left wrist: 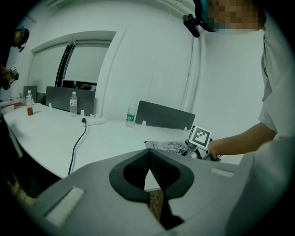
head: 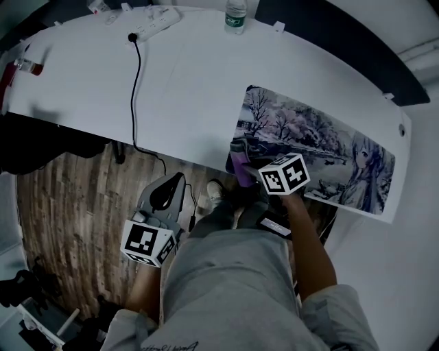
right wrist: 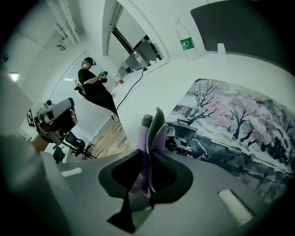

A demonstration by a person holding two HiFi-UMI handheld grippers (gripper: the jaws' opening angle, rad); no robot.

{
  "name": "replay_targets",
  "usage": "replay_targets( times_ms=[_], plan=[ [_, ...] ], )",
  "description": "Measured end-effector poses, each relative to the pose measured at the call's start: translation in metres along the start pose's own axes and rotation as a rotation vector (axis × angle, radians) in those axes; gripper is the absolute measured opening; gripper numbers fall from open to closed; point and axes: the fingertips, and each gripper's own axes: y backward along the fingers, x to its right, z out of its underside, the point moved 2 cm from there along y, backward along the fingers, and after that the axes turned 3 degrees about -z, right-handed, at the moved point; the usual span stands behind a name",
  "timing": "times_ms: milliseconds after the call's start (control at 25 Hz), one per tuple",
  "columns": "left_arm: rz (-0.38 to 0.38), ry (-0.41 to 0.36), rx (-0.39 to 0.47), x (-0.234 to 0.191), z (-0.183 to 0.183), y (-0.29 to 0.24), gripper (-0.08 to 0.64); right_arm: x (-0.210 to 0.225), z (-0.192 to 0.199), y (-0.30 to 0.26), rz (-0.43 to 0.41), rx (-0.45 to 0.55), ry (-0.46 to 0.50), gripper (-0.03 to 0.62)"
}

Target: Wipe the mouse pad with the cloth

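Observation:
The long mouse pad (head: pixel 322 154), printed with a wintry tree scene, lies on the right part of the white table (head: pixel 185 82). My right gripper (head: pixel 241 171) is at the pad's near left corner, shut on a folded purple and grey cloth (head: pixel 239 156). In the right gripper view the cloth (right wrist: pixel 152 133) stands up between the jaws, just before the pad (right wrist: pixel 230 124). My left gripper (head: pixel 171 182) hangs off the table over the wooden floor. Its jaws meet at the tips with nothing between them (left wrist: pixel 148 156).
A water bottle (head: pixel 235 15) stands at the table's far edge. A power strip (head: pixel 156 24) lies far left of it, its black cable (head: pixel 139 82) running off the near edge. A small bottle (head: pixel 27 66) is at far left. Another person (right wrist: pixel 94 87) stands in the background.

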Motion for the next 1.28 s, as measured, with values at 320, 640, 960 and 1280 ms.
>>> replay_targets(
  times_ms=[320, 640, 960, 1280],
  plan=[
    [0.045, -0.031, -0.009, 0.044, -0.009, -0.026, 0.018, 0.026, 0.003, 0.053, 0.037, 0.104, 0.008, 0.074],
    [0.129, -0.094, -0.019, 0.102, -0.027, -0.067, 0.018, 0.053, 0.015, 0.119, 0.093, 0.210, 0.018, 0.074],
    [0.241, -0.156, -0.008, 0.183, -0.052, -0.113, 0.018, 0.072, 0.047, 0.189, 0.146, 0.295, 0.019, 0.074],
    [0.279, -0.167, -0.010, 0.232, -0.068, -0.133, 0.018, 0.061, 0.046, 0.250, 0.193, 0.381, 0.100, 0.074]
  ],
)
